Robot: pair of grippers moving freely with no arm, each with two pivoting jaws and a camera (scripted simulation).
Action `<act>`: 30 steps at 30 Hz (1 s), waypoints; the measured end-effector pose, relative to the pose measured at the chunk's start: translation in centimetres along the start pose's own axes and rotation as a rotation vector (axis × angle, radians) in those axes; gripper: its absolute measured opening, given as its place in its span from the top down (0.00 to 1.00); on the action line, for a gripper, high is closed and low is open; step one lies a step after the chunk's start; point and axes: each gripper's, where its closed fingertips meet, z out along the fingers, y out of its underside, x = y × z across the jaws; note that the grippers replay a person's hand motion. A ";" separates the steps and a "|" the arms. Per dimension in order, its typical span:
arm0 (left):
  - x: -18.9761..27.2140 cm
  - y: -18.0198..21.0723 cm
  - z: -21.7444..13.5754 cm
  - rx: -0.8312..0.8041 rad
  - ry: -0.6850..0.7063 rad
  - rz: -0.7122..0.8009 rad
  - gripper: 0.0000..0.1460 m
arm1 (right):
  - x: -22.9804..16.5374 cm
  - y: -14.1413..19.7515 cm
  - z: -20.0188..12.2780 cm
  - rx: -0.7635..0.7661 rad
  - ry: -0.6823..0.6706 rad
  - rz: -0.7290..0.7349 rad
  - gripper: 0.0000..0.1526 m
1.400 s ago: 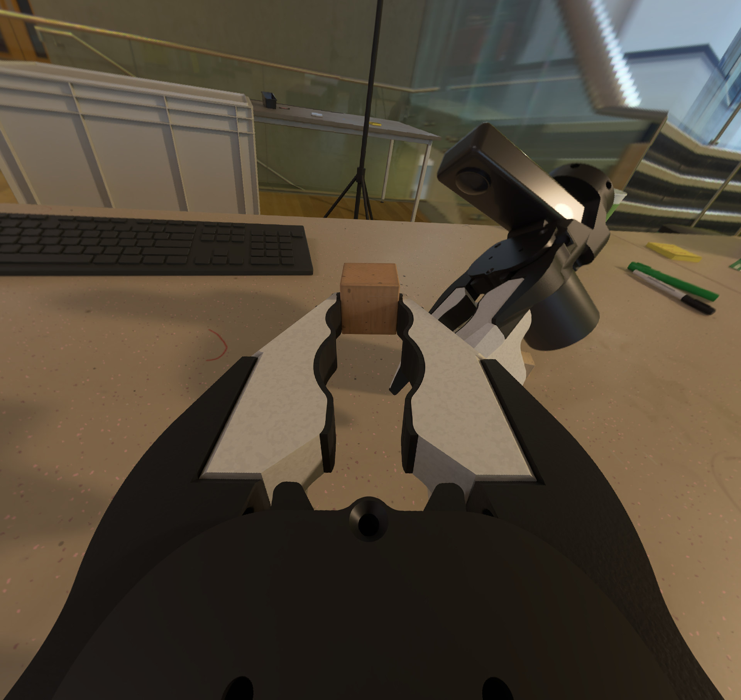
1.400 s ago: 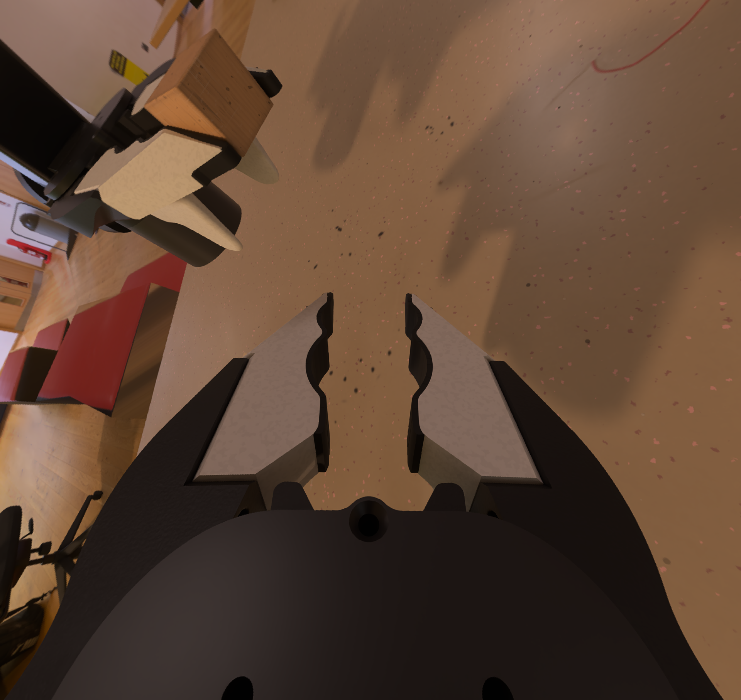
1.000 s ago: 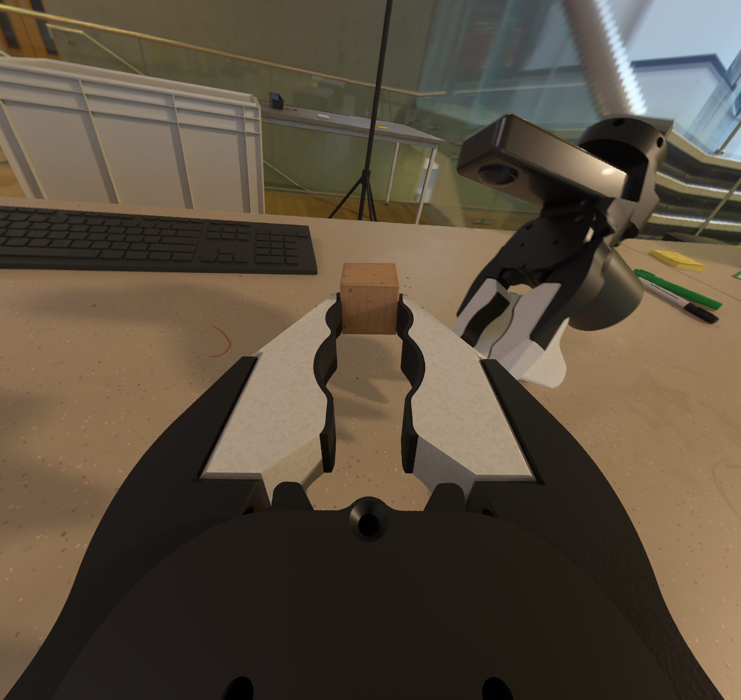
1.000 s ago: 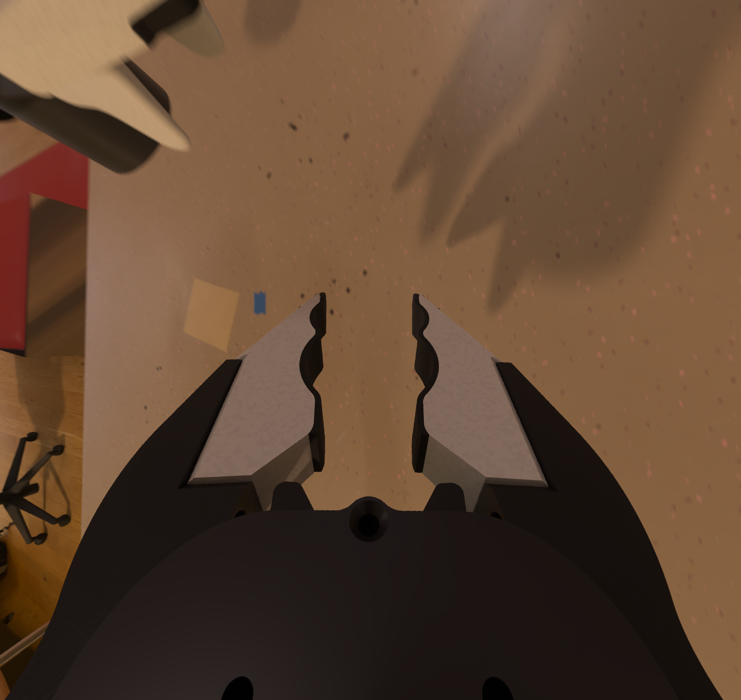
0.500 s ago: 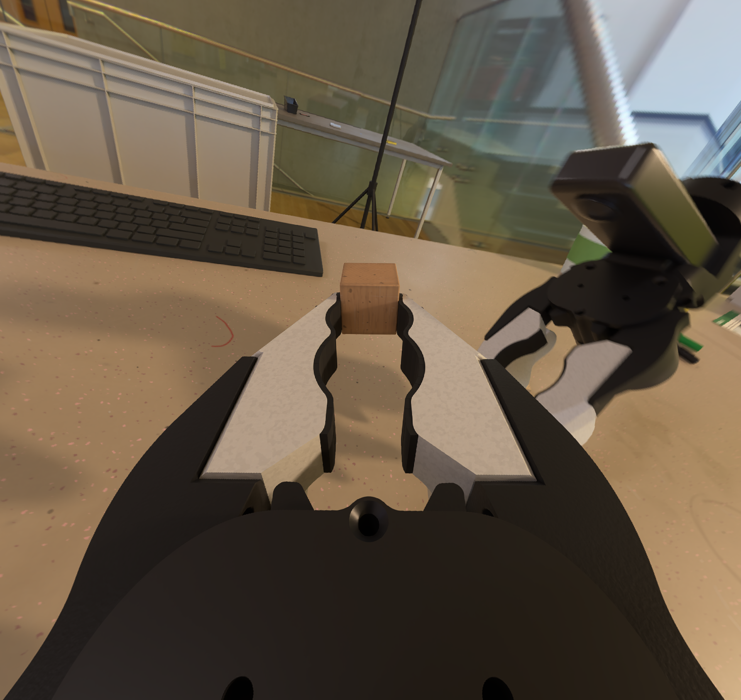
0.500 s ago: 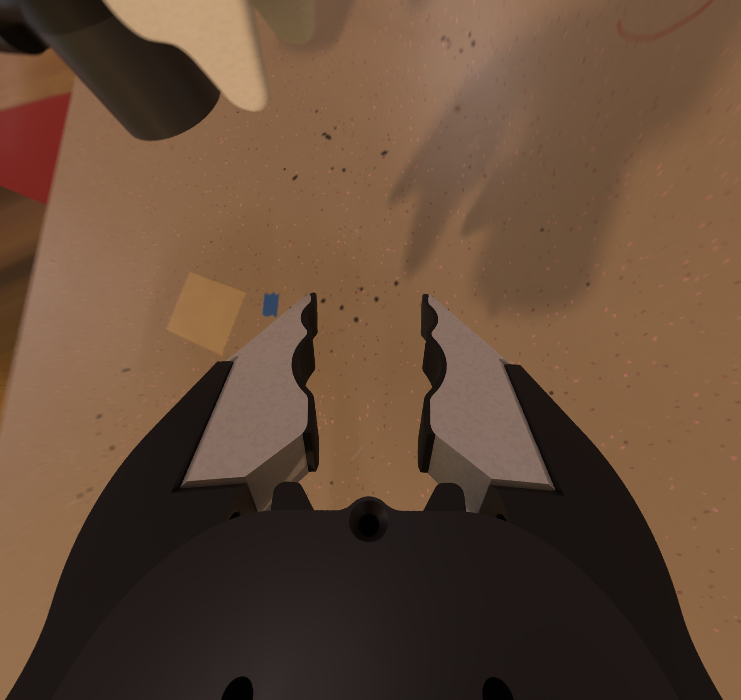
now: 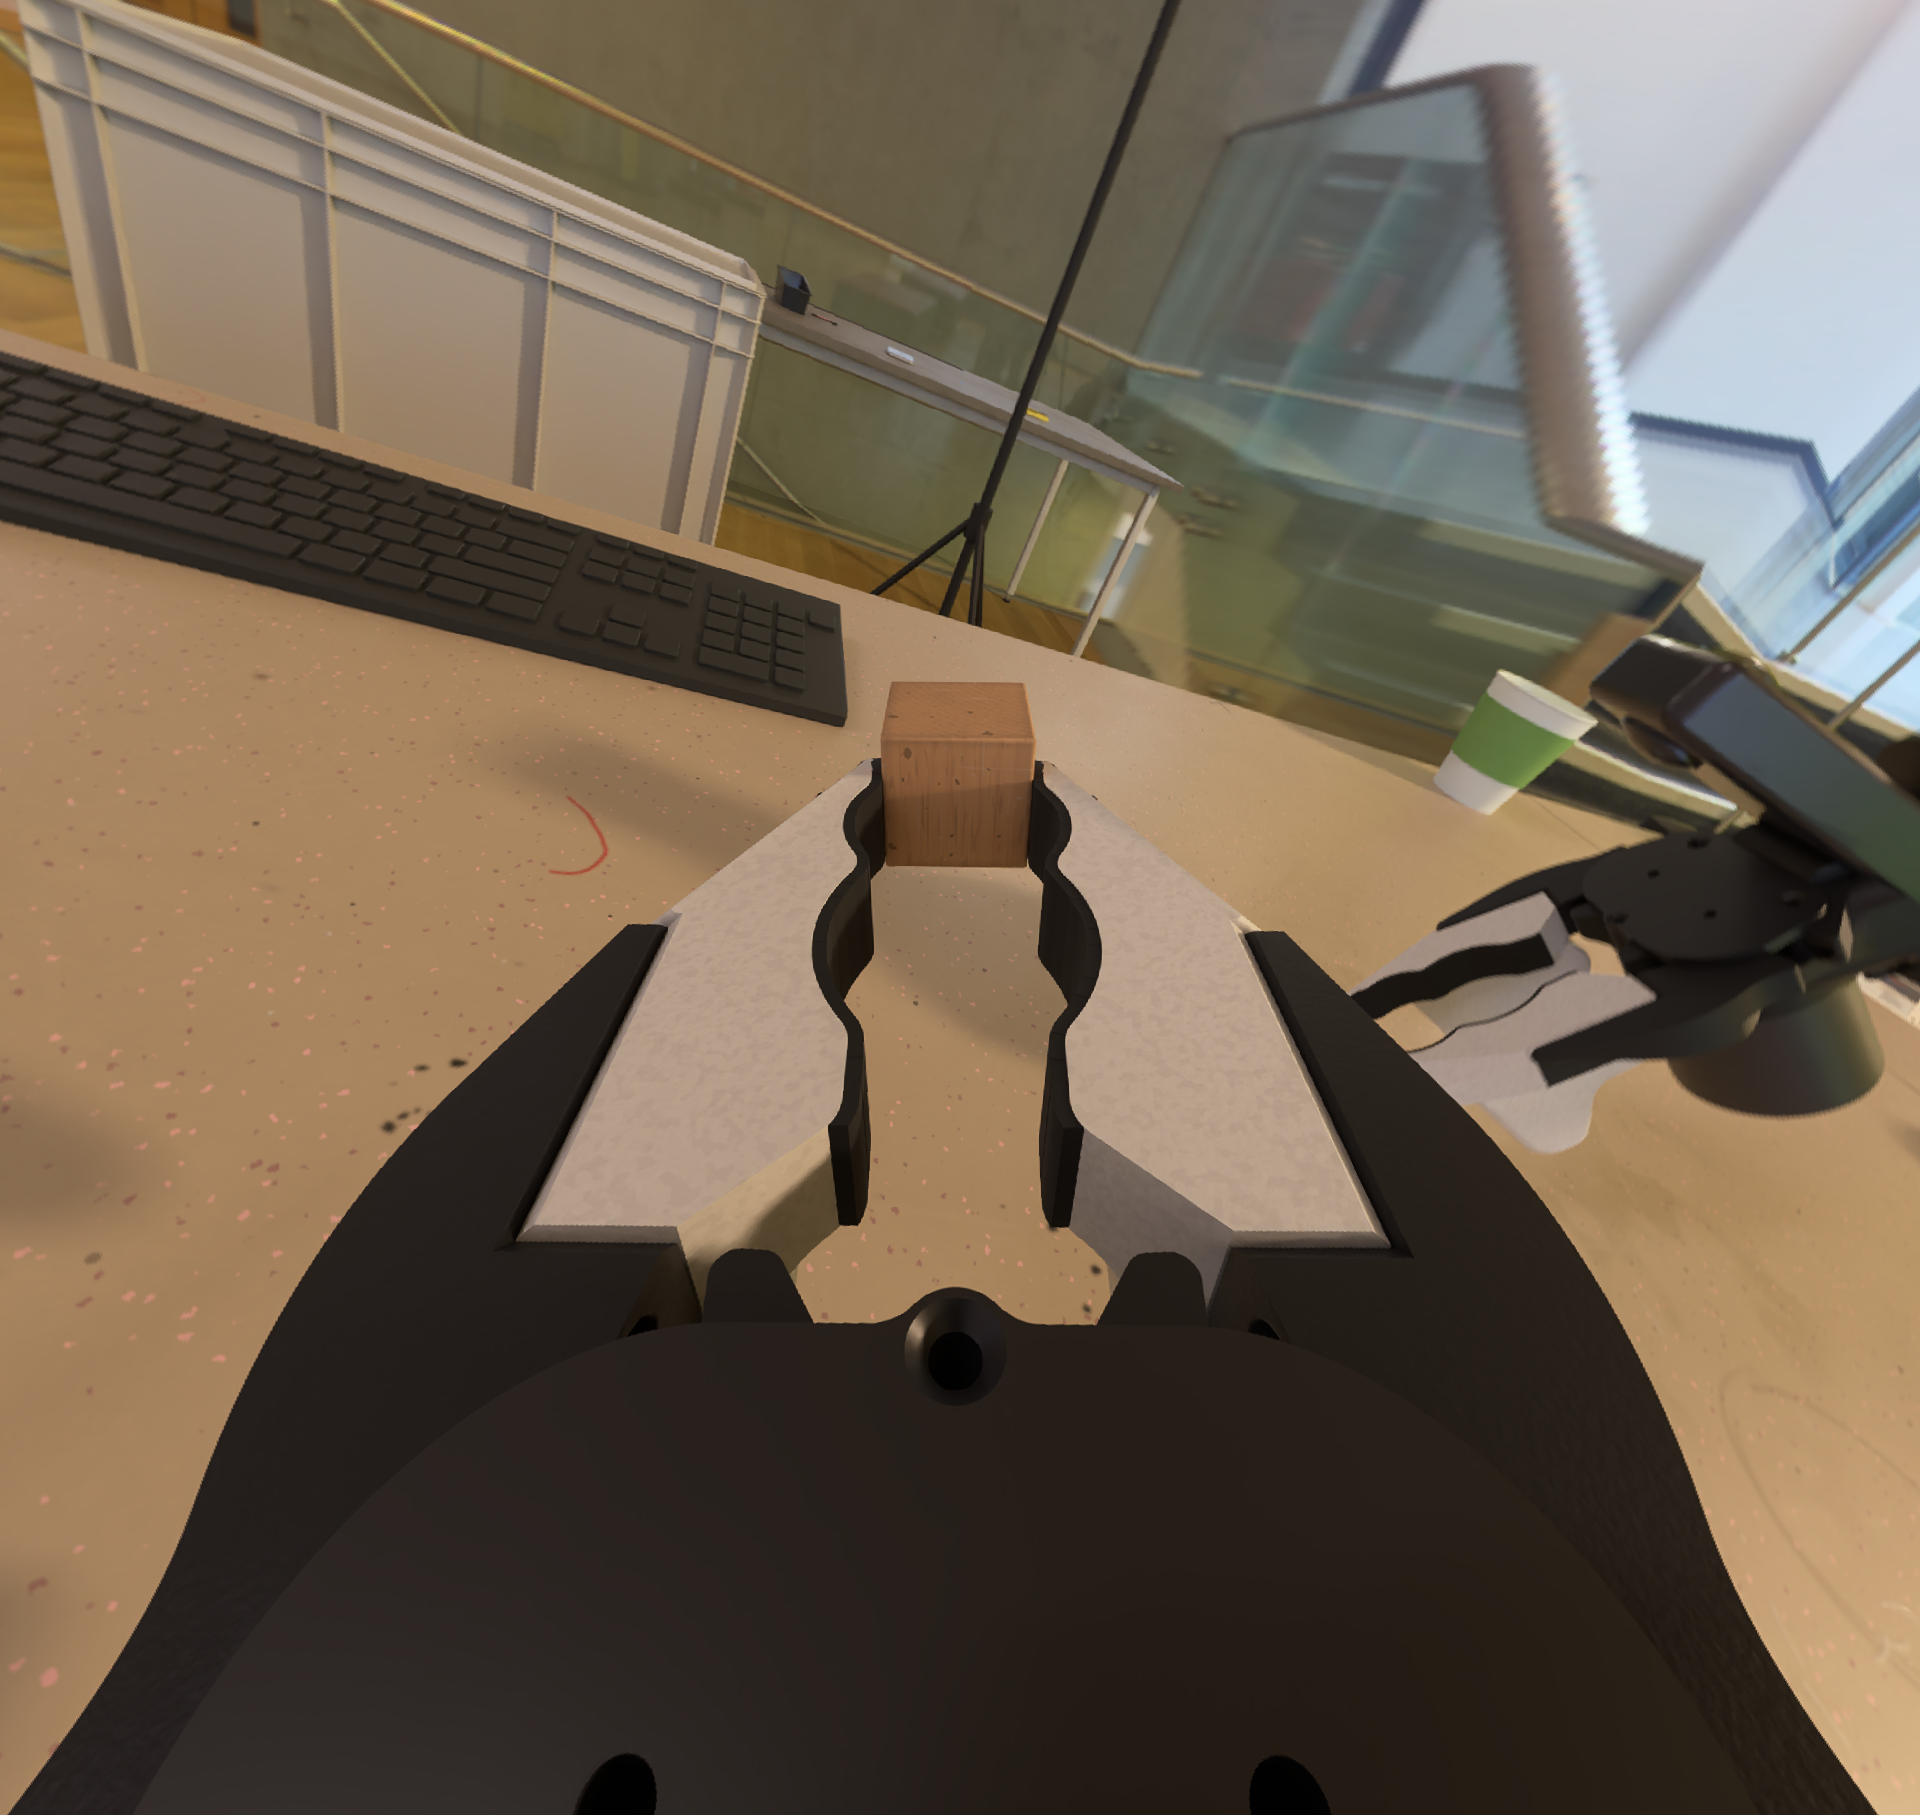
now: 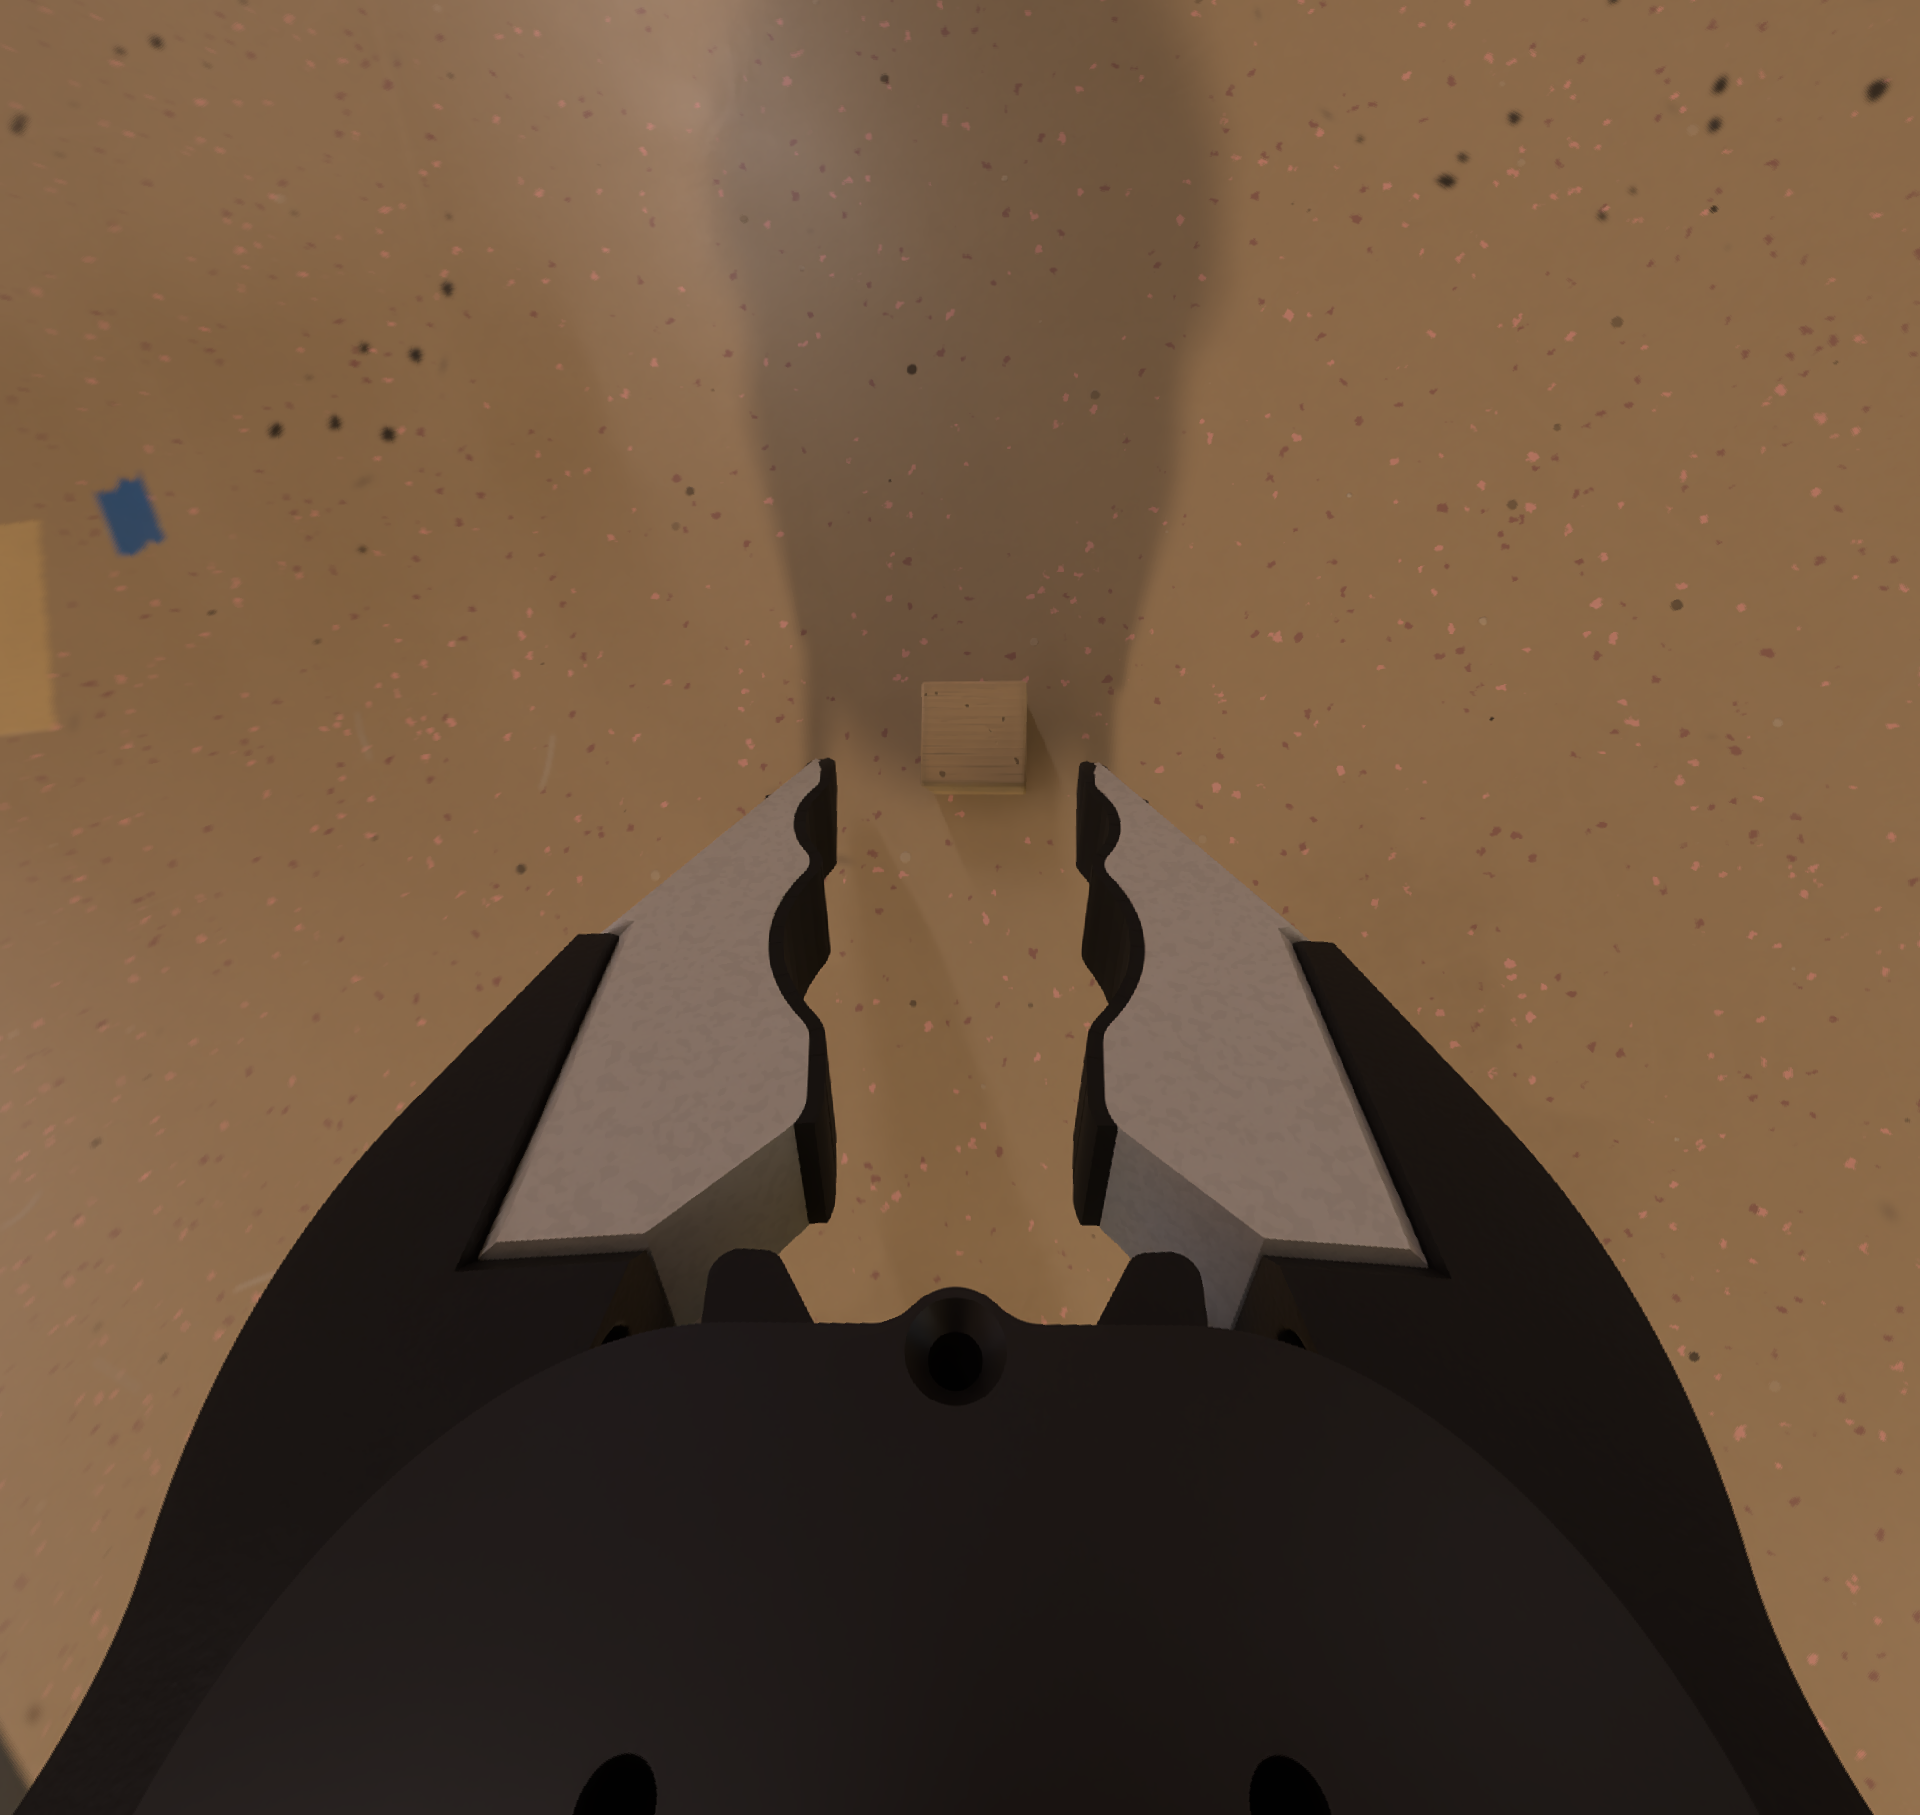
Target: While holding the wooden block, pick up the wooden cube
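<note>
Right wrist view now takes in the wooden cube, a small pale piece sitting on the speckled table just ahead of the fingertips and roughly centred on the gap; 0.5 s ago it was not in this view at all, only bare table with a yellow note and a blue scrap of tape, both now pushed to the left edge. The right gripper has been swung over its target, and its tongs have been spread wider than 1.4 s ago, nothing being held between them. From the left wrist view, the wooden block is seen clamped between the tips of the left gripper, clear of the table as before, with the keyboard and a green paper cup behind. The approach is judged nearly finished: a short advance and a closing should be all that is left.
</note>
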 end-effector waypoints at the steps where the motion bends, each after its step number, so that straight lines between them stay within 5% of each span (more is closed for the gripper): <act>1: -0.1 0.0 0.0 0.007 -0.008 -0.015 0.82 | 0.0 0.0 0.2 0.004 0.022 -0.004 0.71; 7: -0.8 0.2 0.0 0.034 -0.012 -0.156 0.82 | 0.4 -0.5 0.7 -0.004 0.067 -0.051 0.87; 18: -2.5 0.5 -0.1 0.068 0.008 -0.373 0.82 | -0.3 -3.0 -0.7 0.114 -0.034 -0.160 0.87; 24: -3.4 1.0 0.1 0.111 0.068 -0.633 0.82 | -6.4 -8.1 -2.9 0.297 -0.213 -0.297 0.87; 30: -3.0 1.1 0.4 0.121 0.093 -0.725 0.82 | -11.1 -11.2 -1.2 0.297 -0.248 -0.465 0.87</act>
